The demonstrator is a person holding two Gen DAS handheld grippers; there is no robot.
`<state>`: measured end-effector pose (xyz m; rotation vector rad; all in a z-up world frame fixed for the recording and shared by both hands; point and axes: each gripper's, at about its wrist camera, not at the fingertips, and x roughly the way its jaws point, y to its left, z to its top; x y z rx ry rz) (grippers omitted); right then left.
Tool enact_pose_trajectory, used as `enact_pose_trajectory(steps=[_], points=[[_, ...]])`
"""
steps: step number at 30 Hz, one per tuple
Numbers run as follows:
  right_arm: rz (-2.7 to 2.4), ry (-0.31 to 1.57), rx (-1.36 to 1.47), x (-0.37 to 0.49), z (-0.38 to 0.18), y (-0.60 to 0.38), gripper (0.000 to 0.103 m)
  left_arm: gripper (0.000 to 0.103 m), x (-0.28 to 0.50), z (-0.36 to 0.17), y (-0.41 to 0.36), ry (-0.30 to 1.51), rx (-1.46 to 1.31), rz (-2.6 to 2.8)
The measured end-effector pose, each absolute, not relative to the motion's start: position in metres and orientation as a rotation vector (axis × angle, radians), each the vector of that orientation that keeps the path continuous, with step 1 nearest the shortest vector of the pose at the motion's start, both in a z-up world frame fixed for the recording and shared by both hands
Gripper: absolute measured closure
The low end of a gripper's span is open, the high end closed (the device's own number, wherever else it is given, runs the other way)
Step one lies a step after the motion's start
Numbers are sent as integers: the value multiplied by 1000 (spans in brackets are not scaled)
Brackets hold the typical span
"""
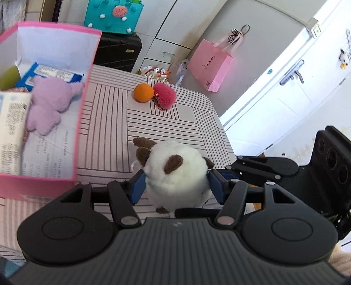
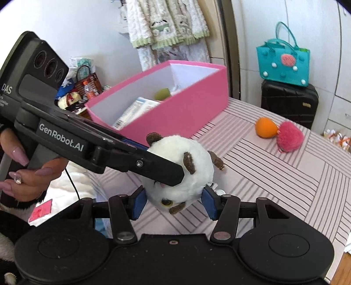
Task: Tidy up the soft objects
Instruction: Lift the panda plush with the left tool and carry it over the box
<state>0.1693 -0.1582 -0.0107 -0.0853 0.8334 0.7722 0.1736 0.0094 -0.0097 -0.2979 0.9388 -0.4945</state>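
Observation:
A round white plush toy with brown ears [image 1: 175,173] sits between the blue pads of my left gripper [image 1: 176,186], which is shut on it above the striped table [image 1: 109,122]. In the right wrist view the same plush [image 2: 175,166] also lies between the pads of my right gripper [image 2: 174,202], which presses its lower part; the left gripper [image 2: 166,173] crosses over it. A pink box [image 1: 83,105] at the left holds a purple plush [image 1: 48,107] and packets. An orange ball [image 1: 143,92] and a pink pompom [image 1: 165,94] lie farther back.
A pink paper bag [image 1: 208,65] hangs on the cabinet at the right. A teal bag [image 1: 113,15] sits on a black suitcase [image 1: 118,52] behind the table. The table's right edge drops off near a white door [image 1: 285,87].

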Motion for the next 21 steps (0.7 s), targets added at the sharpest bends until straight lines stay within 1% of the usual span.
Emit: enact_pose_trajectory(steps=[5,11,21], points=[[808,786,-120,151,12,-144,44,42,155,14,19,922,-243,-505],[851,678,-166,136,40,-122,44,42,130,40,49,821,-273,-528],[927,578,-191,151,72,-80,43,41,125,86,86,732,-228,-497]])
